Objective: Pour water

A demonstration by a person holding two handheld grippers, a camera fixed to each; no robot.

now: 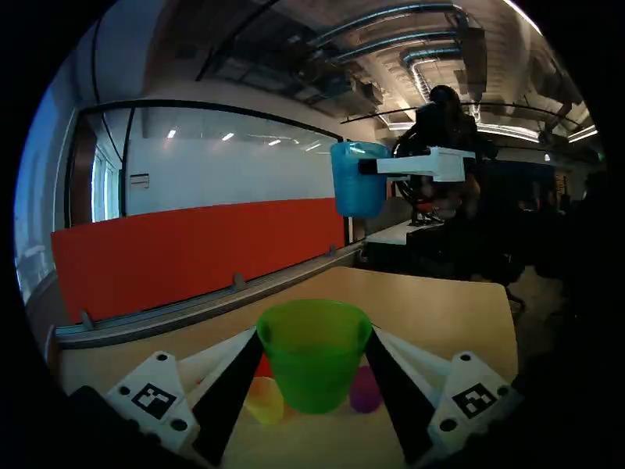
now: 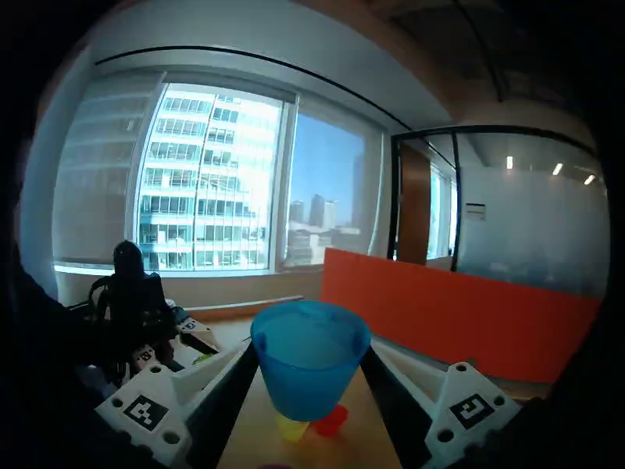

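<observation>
Blue cup, gripped by your R gripper, hangs upright, higher and farther than green cup (also upright), gripped by L gripper low over table. Likely next: bring blue over green, tilt.

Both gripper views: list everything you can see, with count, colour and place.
green cup: one, green, between the left gripper's fingers
blue cup: one, blue, between the right gripper's fingers
yellow cup: one, yellow, on the table behind the green cup
purple cup: one, purple, on the table behind the green cup
red cup: one, red, on the table beside the yellow cup
table: one, light wood
partition: one, orange, along the table's far edge
window: one wide pane, tall buildings outside
left gripper: one, white with black fingers
right gripper: one, white with black fingers
</observation>
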